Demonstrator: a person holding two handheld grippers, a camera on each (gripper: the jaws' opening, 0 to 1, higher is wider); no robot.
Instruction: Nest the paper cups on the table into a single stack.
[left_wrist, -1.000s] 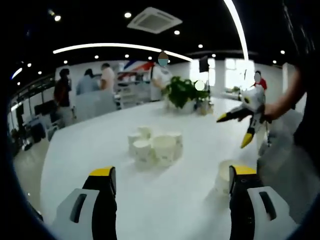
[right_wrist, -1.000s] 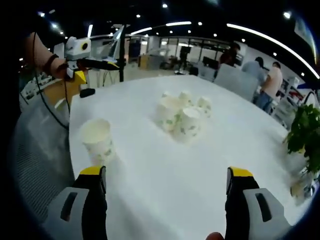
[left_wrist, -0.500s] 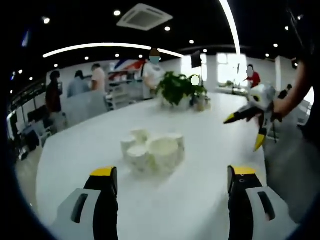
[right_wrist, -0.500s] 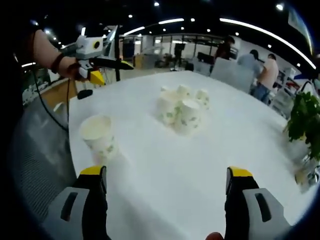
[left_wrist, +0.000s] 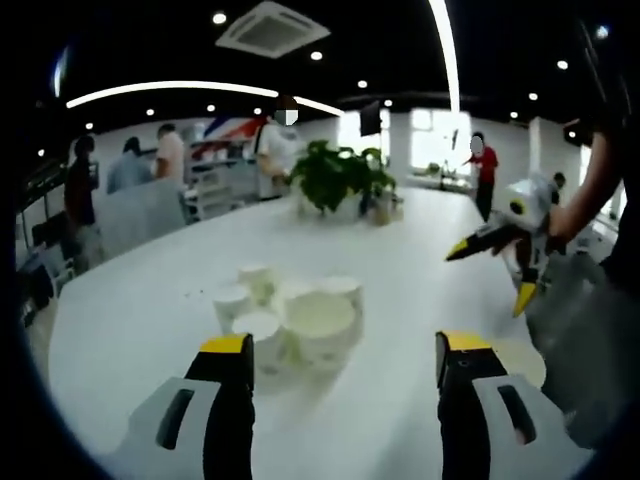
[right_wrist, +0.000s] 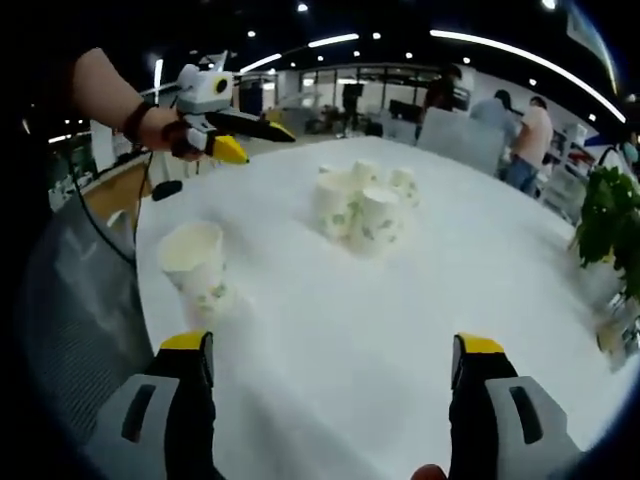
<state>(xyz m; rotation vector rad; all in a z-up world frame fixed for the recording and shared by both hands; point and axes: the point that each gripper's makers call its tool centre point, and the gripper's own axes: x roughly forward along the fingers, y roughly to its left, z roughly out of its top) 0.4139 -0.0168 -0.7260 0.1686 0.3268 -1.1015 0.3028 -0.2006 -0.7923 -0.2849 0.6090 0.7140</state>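
Several white paper cups with green print stand bunched together (left_wrist: 290, 320) on the white table (left_wrist: 140, 300). My left gripper (left_wrist: 343, 345) is open just short of that bunch, nothing between its jaws. My right gripper (left_wrist: 490, 272) hangs open in the air at the right, in a hand. In the right gripper view the cup bunch (right_wrist: 360, 205) sits mid-table and a lone cup (right_wrist: 196, 265) stands upright near the table edge, ahead of my open right gripper (right_wrist: 325, 345). The left gripper (right_wrist: 262, 145) hovers open above the table's far left.
A potted green plant (left_wrist: 335, 175) stands at the table's far side, seen again at the right edge (right_wrist: 610, 215). Several people stand by desks beyond the table. A pale cup rim (left_wrist: 520, 360) shows behind my left gripper's right jaw.
My left gripper has moved in toward the cup bunch, which now looks bigger and lower. In the right gripper view it has travelled right, over the table. The right gripper has barely moved.
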